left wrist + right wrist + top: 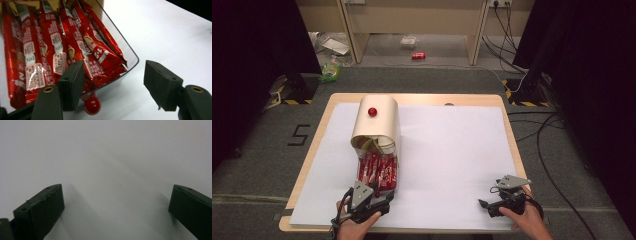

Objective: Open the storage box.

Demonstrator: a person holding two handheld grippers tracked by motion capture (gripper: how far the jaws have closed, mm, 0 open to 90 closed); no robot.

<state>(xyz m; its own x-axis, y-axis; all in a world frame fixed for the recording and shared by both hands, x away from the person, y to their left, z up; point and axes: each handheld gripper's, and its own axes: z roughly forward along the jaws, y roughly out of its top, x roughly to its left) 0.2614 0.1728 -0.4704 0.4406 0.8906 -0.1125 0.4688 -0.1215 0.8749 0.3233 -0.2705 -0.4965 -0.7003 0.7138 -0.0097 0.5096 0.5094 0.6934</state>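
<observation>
A beige round-topped box [376, 122] with a red knob [372, 112] on its lid stands at the table's left middle. A clear drawer [378, 170] sticks out of its near end, packed with several red snack packets [62, 50]. The drawer's clear wall [132, 57] has a small red knob [92, 105] at its front. My left gripper [384, 197] [117, 85] is open right at the drawer front. Its left jaw stands beside that knob and the drawer's corner lies between the jaws, pressed by neither pad. My right gripper [486, 204] [115, 207] is open over the bare white sheet.
A white sheet [452, 150] covers most of the wooden table [312, 150]. On the floor beyond lie a red can [418, 55] and a green object [330, 71]. Cables [542, 130] run along the floor to the right of the table.
</observation>
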